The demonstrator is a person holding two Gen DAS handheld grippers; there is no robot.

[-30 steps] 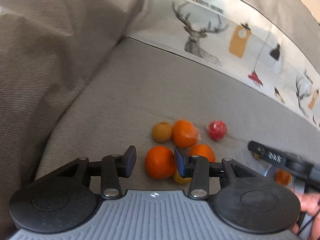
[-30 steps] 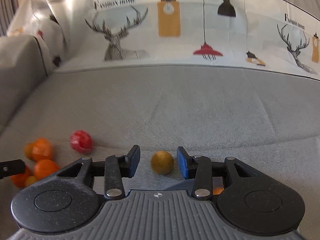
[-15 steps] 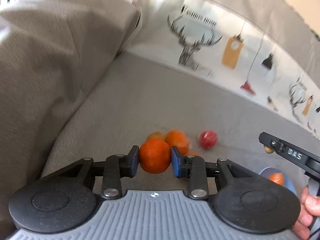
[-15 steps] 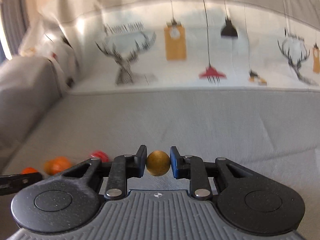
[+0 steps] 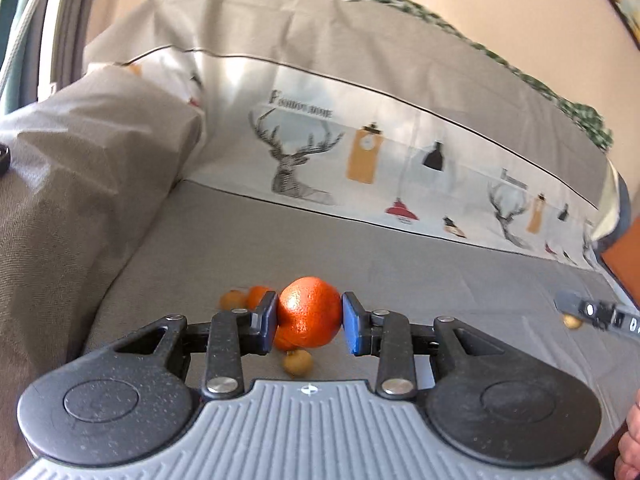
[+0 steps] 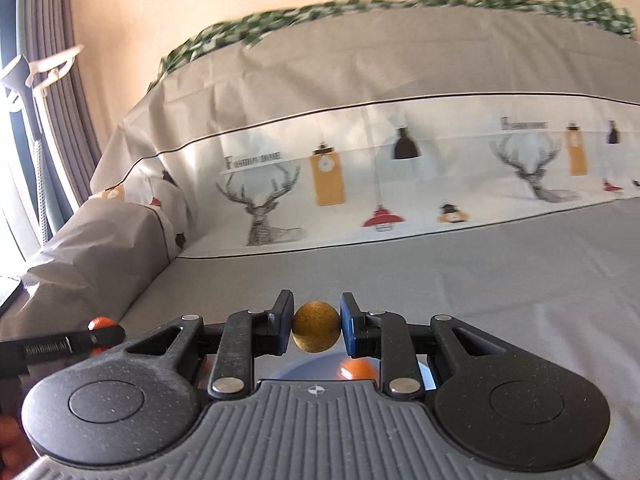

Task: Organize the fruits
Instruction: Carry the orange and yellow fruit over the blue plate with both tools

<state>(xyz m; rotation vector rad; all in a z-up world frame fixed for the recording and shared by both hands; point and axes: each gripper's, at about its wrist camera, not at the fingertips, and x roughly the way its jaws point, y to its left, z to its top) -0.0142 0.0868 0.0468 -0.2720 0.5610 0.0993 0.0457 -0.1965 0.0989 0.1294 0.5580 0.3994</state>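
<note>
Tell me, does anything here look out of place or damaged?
Nothing looks damaged. The only oddity: loose fruit lies directly on the sofa seat, where it could roll. Each pair of tongs holds one fruit squarely.

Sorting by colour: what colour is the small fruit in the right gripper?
Brownish yellow, speckled; the small fruit shows best in the right wrist view.

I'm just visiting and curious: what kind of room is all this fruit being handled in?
Probably a living room at home: a sofa under a grey cover printed with deer and lamps, and curtains by a window.
</note>
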